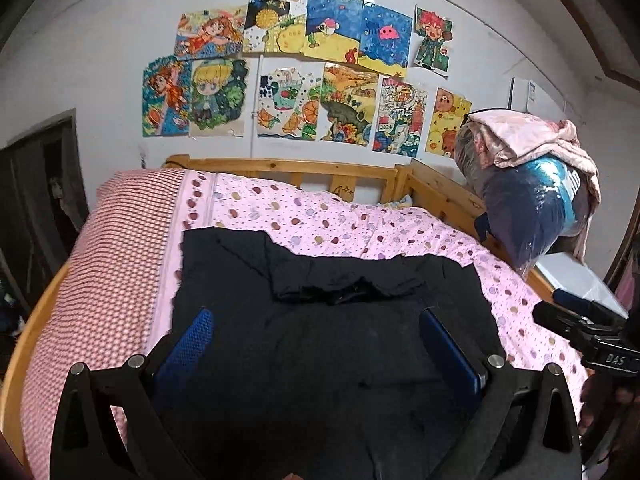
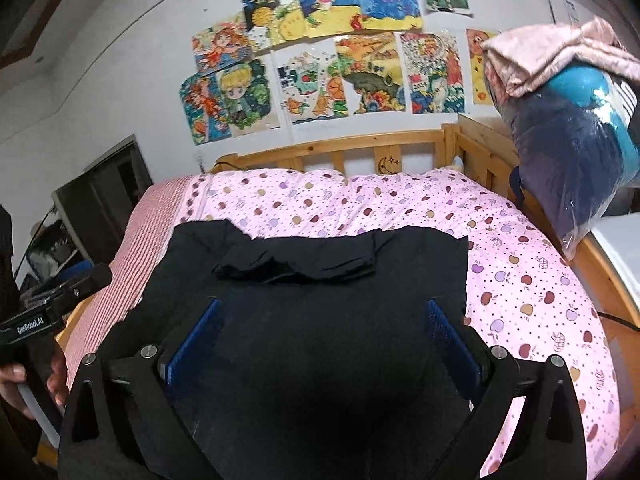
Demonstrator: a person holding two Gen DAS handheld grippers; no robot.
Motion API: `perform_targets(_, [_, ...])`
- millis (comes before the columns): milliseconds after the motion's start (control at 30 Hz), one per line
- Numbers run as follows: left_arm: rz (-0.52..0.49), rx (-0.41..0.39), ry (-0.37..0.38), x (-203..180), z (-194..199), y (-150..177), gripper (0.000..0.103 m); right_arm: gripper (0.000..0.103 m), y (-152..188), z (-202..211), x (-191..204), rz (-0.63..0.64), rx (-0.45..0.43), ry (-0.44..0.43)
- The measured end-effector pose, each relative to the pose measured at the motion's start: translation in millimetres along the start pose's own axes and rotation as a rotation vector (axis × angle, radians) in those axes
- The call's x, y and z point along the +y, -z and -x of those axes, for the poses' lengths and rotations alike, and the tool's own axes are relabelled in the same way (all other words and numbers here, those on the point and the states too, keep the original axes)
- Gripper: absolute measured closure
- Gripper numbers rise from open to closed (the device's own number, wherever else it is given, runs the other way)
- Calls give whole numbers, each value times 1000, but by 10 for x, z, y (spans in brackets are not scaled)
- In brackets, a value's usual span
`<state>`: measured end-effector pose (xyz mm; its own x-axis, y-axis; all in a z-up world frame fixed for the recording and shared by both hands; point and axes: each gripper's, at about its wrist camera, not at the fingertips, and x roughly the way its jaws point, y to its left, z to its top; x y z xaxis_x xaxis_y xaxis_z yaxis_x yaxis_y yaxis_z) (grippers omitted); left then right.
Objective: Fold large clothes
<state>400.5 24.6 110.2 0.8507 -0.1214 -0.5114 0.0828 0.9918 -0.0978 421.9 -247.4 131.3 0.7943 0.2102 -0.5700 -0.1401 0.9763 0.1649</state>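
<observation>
A large black garment lies spread on the pink spotted bed sheet, with a bunched fold across its far part. My left gripper hovers above the garment, its blue pads far apart and nothing between them. My right gripper is also above the cloth, standing wide open and empty. Each gripper shows at the edge of the other's view, the right gripper at the right and the left gripper at the left, held by a hand.
A wooden bed rail runs along the far and right sides. A plastic-wrapped bundle topped with pink cloth sits at the right. Drawings cover the wall. A red-checked pillow edge lies at the left.
</observation>
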Motion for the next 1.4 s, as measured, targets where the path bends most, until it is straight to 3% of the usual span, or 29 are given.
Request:
perform_targets(333, [-36, -6, -35, 6, 490, 320, 0, 5, 327, 574, 299, 78, -28, -22])
perform_targets(700, [-100, 15, -67, 116, 892, 814, 0, 5, 841, 980, 385, 97, 26, -63])
perform_targets(1400, [-196, 78, 13, 256, 1398, 2001, 0, 5, 2214, 1469, 363, 263, 166, -33])
